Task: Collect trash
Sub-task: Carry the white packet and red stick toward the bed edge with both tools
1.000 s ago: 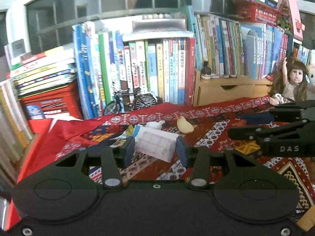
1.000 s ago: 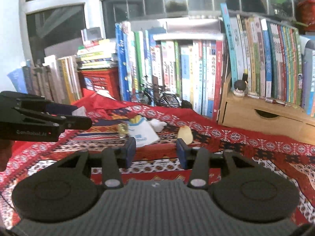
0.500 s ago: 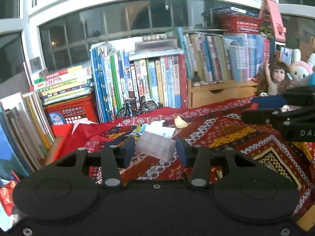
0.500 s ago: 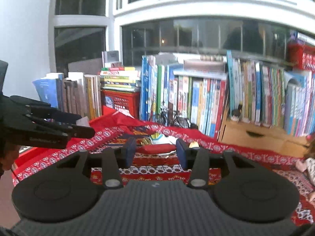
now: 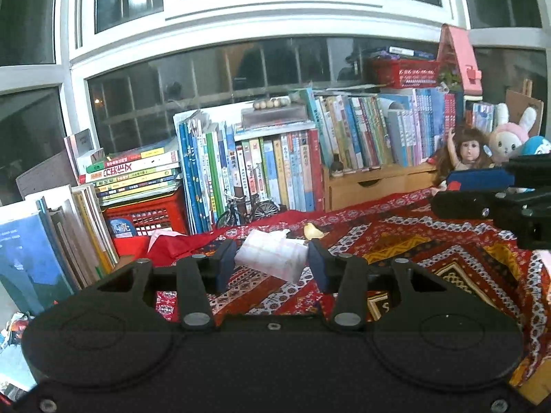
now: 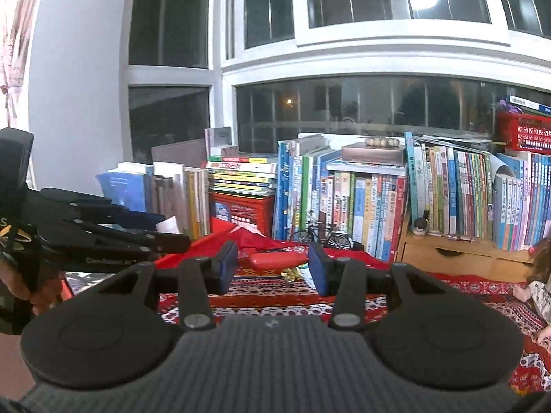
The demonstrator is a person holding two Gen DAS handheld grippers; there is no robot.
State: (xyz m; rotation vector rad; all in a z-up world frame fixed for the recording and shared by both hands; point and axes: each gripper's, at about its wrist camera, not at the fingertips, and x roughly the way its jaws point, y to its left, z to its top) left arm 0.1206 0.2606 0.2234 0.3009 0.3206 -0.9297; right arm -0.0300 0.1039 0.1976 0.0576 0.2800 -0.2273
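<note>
My left gripper [image 5: 272, 265] is shut on a white crumpled packet [image 5: 267, 253], held above the red patterned tablecloth [image 5: 413, 241]. In the right wrist view my right gripper [image 6: 273, 265] is shut on a flat red wrapper [image 6: 279, 258] that spans the gap between its blue pads. Each gripper also shows in the other's view: the right gripper [image 5: 444, 191] at the right edge, the left gripper [image 6: 172, 230] at the left with a bit of white at its tips. A yellowish scrap [image 5: 311, 230] and some paper litter [image 6: 292, 273] lie on the cloth near the books.
Rows of upright books [image 5: 275, 172] line the window sill behind the table. A red basket [image 5: 151, 213], a toy bicycle [image 5: 246, 208] and a wooden drawer box [image 5: 375, 186] stand in front of them. A doll [image 5: 465, 155] and a plush rabbit [image 5: 509, 137] sit at the right.
Both grippers have risen and drawn back from the table with their pieces still between the jaws. The books look smaller and lower, and more of the window shows.
</note>
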